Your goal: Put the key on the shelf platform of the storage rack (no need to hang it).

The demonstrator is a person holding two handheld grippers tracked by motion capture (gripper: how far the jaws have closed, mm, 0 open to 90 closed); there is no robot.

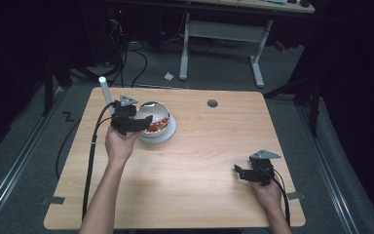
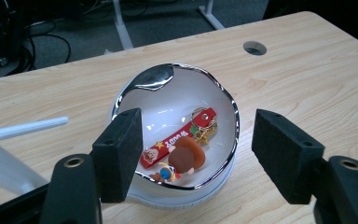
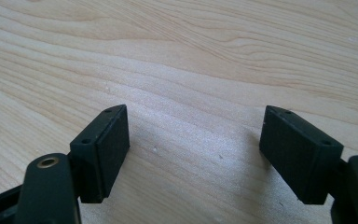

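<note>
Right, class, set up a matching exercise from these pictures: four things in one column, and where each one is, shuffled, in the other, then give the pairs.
Things:
1. keychain
2. left gripper
3. right gripper
4. white bowl

Places:
A. open above bare wood at the table's near right
B. on the table's far left part
C. lying inside the bowl
D. open above the bowl

Pairs: 1-C, 2-D, 3-A, 4-B
</note>
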